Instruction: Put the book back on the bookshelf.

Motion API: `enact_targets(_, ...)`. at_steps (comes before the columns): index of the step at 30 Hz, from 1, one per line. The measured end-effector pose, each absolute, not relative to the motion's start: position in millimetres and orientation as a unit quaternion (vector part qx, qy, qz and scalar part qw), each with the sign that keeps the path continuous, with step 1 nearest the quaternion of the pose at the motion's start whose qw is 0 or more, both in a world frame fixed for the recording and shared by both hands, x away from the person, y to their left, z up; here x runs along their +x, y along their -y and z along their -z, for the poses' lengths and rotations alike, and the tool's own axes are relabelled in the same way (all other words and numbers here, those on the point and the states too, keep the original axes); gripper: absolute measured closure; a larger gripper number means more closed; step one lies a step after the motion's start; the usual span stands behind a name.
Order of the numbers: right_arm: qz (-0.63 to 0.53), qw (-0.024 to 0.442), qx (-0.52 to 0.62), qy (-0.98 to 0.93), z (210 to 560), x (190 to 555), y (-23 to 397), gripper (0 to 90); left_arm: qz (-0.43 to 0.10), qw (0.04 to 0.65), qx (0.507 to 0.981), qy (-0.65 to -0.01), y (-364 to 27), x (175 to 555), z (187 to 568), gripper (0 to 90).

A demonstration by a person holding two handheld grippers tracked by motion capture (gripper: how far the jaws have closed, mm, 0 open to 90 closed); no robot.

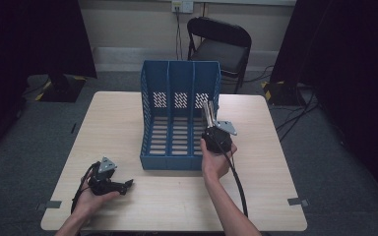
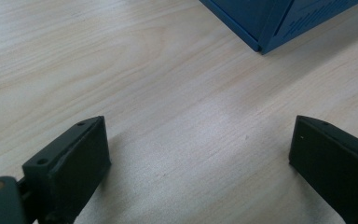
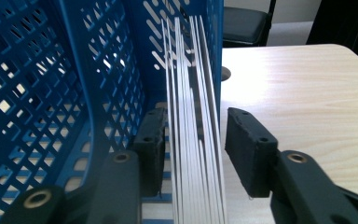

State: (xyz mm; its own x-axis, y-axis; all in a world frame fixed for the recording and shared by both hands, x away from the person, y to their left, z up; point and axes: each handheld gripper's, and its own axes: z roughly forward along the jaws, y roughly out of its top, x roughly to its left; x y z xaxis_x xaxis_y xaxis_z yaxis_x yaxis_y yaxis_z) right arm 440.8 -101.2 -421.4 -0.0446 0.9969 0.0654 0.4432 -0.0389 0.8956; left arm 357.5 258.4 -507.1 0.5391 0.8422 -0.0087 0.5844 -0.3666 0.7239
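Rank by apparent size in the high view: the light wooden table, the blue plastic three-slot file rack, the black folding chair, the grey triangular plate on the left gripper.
1. Light wooden table
2. Blue plastic file rack
3. Black folding chair, farther off, so true size unsure
4. Grey triangular plate

High cam sits above my side, looking forward and down: whole pale wood-grain table (image 1: 128, 118), the blue perforated plastic three-slot file rack (image 1: 179, 115), floor and a black folding chair (image 1: 220, 46) behind. Left gripper cam rides low, close to the tabletop, looking past my own black jaws at bare wood and one corner of the rack (image 2: 279, 23). Right gripper cam is right up against the rack's wall (image 3: 98, 60), facing the far table edge. All three share rack and tabletop.
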Motion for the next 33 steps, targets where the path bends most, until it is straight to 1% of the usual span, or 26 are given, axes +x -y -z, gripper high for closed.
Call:
enact_targets(6,-0.415,0.336,0.594,-0.602,417,440,104,52.1,-0.185,0.348,0.805,-0.443,-258,357,507,4.3)
enact_targets(13,-0.431,0.301,0.585,-0.617,413,440,110,47.1,-0.185,0.348,0.806,-0.443,-258,357,507,4.3)
enact_targets(23,-0.454,0.275,0.562,-0.635,408,436,118,40.9,-0.185,0.348,0.806,-0.443,-258,357,507,4.3)
enact_targets(33,-0.471,0.256,0.545,-0.645,399,430,139,36.5,-0.185,0.348,0.805,-0.443,-258,357,507,4.3)
